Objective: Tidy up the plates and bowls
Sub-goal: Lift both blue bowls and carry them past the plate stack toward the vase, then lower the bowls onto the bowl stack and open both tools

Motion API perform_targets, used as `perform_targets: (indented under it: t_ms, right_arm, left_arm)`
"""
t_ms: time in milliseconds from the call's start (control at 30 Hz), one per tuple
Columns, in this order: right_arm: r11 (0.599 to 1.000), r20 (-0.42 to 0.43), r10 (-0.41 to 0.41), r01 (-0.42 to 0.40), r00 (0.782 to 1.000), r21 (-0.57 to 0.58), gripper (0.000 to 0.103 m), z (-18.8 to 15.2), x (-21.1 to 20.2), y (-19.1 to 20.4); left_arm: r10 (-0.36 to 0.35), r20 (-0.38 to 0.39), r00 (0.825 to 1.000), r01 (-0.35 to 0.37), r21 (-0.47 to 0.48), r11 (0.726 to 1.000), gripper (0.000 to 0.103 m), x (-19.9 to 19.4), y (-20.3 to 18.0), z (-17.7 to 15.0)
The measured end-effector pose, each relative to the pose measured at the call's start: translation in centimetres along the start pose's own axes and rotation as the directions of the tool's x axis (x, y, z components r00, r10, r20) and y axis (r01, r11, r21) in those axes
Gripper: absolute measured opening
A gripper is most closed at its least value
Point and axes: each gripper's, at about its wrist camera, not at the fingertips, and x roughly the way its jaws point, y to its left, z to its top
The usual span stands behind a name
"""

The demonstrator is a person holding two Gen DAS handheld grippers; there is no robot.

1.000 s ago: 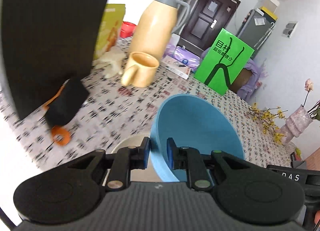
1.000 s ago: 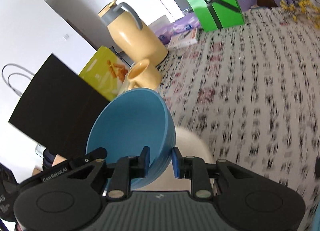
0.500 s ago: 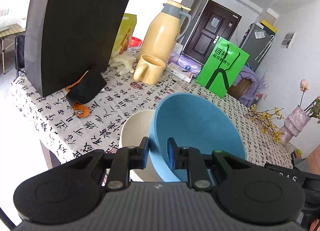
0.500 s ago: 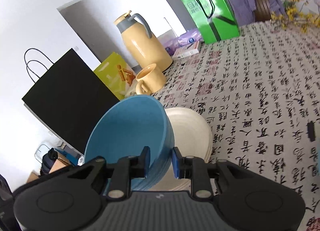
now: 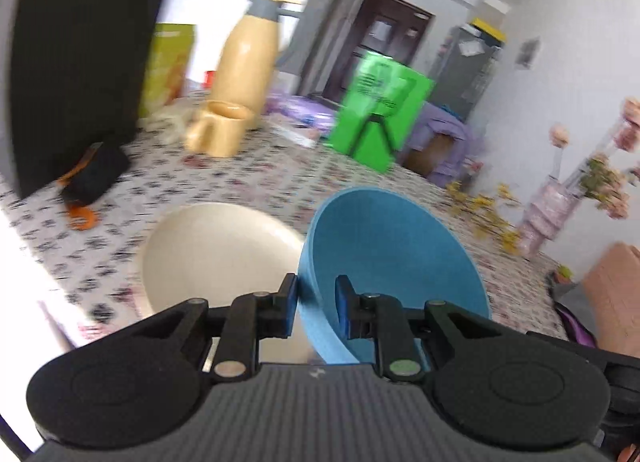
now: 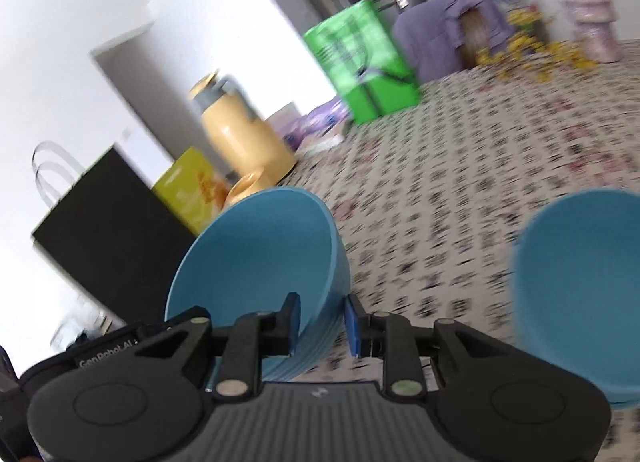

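My left gripper (image 5: 317, 307) is shut on the rim of a blue bowl (image 5: 394, 262), held above the table. A cream plate (image 5: 216, 254) lies on the table just left of that bowl. My right gripper (image 6: 322, 320) is shut on the rim of a second blue bowl (image 6: 264, 258), also held off the table. In the right wrist view, another blue bowl (image 6: 580, 282) shows at the right edge; it looks like the one in my left gripper. Both views are blurred by motion.
On the patterned tablecloth (image 5: 256, 178) stand a tan thermos jug (image 5: 248, 74), a tan mug (image 5: 222, 130), a black paper bag (image 5: 76, 62), a yellow box (image 5: 168, 62) and a green bag (image 5: 380, 110). A small black object with orange parts (image 5: 90, 182) lies left. Yellow flowers (image 5: 488, 214) lie at the far right.
Both grippers have swung to the right with their bowls. The cream plate now shows in full beside the left bowl, and the other bowl has come into the right wrist view.
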Motion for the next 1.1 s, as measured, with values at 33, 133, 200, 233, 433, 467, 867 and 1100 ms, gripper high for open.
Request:
perform_targets:
  t_ms: [33,133,200,233,433,467,867,1100]
  right_arm:
    - [1.0,0.022,-0.013,0.012,1.0,0.015,0.024,0.3,-1.0,-0.9]
    - [0.996,0.086,-0.054,0.047,0.995,0.076,0.024,1.2,-4.0,-3.7]
    - [0.991,0.121,-0.09,0.077,0.989,0.107,0.024,1.6,-5.9,-5.6]
    - [0.988,0.136,-0.109,0.092,0.985,0.126,0.024,1.8,-6.8,-6.6]
    - [0.966,0.171,-0.183,0.145,0.968,0.212,0.025,1.9,-10.7,-12.0]
    - [0.965,0.17,-0.187,0.148,0.967,0.218,0.025,1.8,-10.9,-12.7]
    - [0.965,0.155,-0.201,0.168,0.967,0.202,0.03,1.0,-11.2,-15.9]
    - [0.966,0.182,-0.232,0.205,0.956,0.155,0.034,0.2,-11.6,-15.5]
  left_arm:
    - [-0.03,-0.007,1.0,0.03,0.012,0.999,0.019,0.2,-1.0,0.0]
    - [-0.12,-0.032,0.992,0.121,0.048,0.991,0.019,1.0,-4.4,-0.2]
    - [-0.176,-0.053,0.983,0.179,0.073,0.981,0.019,1.6,-6.9,-0.5]
    - [-0.205,-0.066,0.976,0.21,0.078,0.975,0.019,1.8,-8.1,-0.7]
    - [-0.293,-0.161,0.942,0.312,0.105,0.944,0.021,3.9,-12.9,-2.7]
    - [-0.291,-0.18,0.94,0.312,0.103,0.945,0.021,4.3,-13.3,-3.2]
    - [-0.246,-0.278,0.929,0.284,0.107,0.953,0.023,5.6,-14.9,-5.6]
    - [-0.215,-0.263,0.941,0.259,0.145,0.955,0.024,5.6,-15.0,-6.3]
